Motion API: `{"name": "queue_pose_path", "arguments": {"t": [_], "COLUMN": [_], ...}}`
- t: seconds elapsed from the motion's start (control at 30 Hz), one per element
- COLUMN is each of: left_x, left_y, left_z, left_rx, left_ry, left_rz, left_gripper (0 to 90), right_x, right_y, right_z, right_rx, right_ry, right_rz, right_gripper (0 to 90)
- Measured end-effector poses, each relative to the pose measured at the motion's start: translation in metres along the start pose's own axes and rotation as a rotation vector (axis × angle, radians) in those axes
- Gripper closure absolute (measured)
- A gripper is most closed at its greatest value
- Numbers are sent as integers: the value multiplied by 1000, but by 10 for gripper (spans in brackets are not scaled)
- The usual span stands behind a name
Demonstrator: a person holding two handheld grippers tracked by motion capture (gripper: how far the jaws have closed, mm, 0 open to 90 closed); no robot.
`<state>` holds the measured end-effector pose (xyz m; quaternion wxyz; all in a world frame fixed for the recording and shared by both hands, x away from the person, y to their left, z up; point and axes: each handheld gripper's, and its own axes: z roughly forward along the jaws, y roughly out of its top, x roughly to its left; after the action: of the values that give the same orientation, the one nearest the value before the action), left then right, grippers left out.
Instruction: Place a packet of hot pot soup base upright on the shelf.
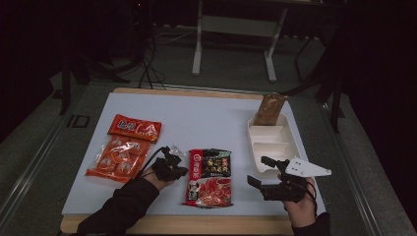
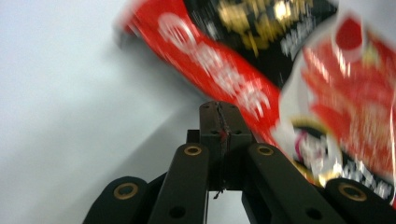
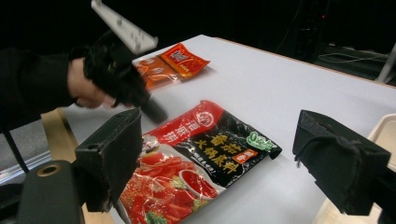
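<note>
A red and black sauce packet [image 1: 210, 177] lies flat on the white table, near the front and between the two hands. My left gripper [image 1: 183, 171] rests at the packet's left edge; in the left gripper view its jaws are pressed together with nothing between them [image 2: 219, 116], and the blurred packet [image 2: 299, 79] runs past on the right. The right gripper view shows the same left gripper [image 3: 156, 113] touching the packet's [image 3: 205, 154] near corner. My right gripper [image 1: 259, 170] hovers to the right of the packet with its jaws wide apart and nothing in them [image 3: 224, 154].
A white compartment tray [image 1: 252, 135] stands at the right, with a brown packet [image 1: 270, 109] in its far section. Two orange packets [image 1: 135, 129] [image 1: 118, 160] lie at the left. Beyond the table [image 1: 206, 113] are a dark floor and a metal stand.
</note>
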<state>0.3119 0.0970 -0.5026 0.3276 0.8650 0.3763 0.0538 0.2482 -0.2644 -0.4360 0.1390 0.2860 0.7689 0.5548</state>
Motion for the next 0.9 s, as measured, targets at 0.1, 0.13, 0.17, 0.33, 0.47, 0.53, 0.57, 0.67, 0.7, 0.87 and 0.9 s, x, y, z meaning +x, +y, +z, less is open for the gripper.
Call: {"name": "queue_pose_path", "arguments": {"t": [0.1,0.13,0.17,0.33,0.47,0.53,0.57,0.67,0.7,0.87,0.9], "left_x": [6,7,9,14,21,23,24,24,23,19,19], "left_y": [12,16,19,28,32,34,34,35,35,31,32], "left_z": [-5,-3,-1,16,30,34,36,43,46,58,58], "left_rx": [-57,-66,-70,-67,-56,-60,-70,-79,-73,-48,-47], "left_ry": [15,16,28,29,23,47,55,67,66,65,60], "left_rz": [-36,-50,-68,-136,-196,-199,-206,-234,-233,-215,-210], "left_gripper": [857,830,768,561,468,471,471,470,470,476,491], "right_x": [1,1,2,3,4,4,4,5,5,4,5], "right_y": [0,0,0,-1,-1,-2,-2,-2,-2,-2,-2], "right_z": [1,1,2,3,4,4,4,4,4,4,4], "right_rx": [2,2,5,10,16,17,16,18,18,17,17], "right_ry": [2,3,0,6,7,7,7,5,4,3,3], "right_rz": [-5,-5,-8,-16,-19,-21,-21,-24,-24,-27,-26], "right_gripper": [155,155,155,155,155,155,155,155,155,155,155]}}
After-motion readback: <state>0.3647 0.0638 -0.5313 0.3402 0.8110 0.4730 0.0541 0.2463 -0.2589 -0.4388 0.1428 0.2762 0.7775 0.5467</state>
